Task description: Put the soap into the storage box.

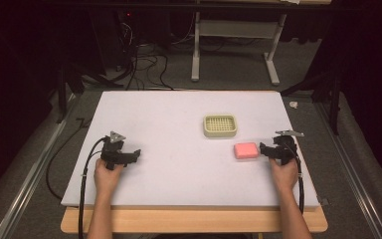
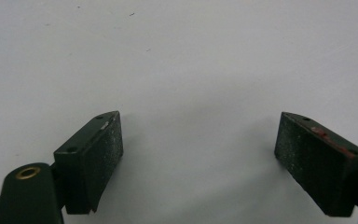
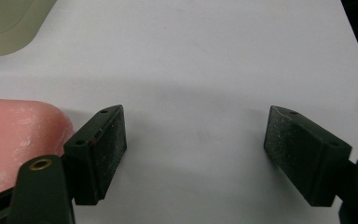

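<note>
1. On the table, the pink soap lies just left of the right tongs, near the soap dish.
2. Both tongs gape wide, holding nothing; left tongs sit well apart.
3. Guessing nothing's done yet: grabbing the soap is left.

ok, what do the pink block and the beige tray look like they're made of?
Pink block: probably soap, matte with rounded corners and pale chalky scuffs in the right gripper view. Beige tray: looks like moulded plastic, smooth and slightly glossy, with a slotted grid inside; likely a soap dish.
</note>
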`<act>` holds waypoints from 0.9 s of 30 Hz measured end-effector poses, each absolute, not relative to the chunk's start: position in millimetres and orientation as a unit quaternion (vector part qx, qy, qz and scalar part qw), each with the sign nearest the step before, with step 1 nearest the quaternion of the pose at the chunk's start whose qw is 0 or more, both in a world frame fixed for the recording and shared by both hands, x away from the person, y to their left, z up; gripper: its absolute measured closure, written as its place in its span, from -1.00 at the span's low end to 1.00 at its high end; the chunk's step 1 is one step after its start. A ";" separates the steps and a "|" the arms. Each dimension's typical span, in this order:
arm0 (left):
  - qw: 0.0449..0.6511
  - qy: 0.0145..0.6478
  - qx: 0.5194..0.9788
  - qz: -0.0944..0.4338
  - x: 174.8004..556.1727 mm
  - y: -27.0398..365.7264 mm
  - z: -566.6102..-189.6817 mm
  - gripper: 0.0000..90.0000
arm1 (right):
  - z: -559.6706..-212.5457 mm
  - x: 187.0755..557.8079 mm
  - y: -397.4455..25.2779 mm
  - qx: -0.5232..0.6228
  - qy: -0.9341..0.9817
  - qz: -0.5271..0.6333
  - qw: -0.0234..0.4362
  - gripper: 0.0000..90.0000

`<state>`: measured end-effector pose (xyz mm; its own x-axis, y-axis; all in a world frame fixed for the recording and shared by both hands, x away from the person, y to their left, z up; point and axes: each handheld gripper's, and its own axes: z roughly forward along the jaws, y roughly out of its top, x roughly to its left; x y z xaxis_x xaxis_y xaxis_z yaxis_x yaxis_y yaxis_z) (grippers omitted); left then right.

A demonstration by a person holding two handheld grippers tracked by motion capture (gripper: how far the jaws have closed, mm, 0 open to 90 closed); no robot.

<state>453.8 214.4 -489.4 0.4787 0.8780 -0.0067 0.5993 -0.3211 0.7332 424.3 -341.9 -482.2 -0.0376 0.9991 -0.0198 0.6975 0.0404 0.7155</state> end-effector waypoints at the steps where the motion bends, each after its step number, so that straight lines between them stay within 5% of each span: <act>1: 0.345 0.469 0.787 0.202 453.8 214.3 -489.4 -0.65 | -482.3 424.3 -341.9 0.637 0.666 0.274 0.276 -0.52; 27: 0.345 0.469 0.788 0.202 453.8 214.3 -489.3 -0.65 | -481.9 425.2 -342.0 0.634 0.671 0.274 0.269 -0.59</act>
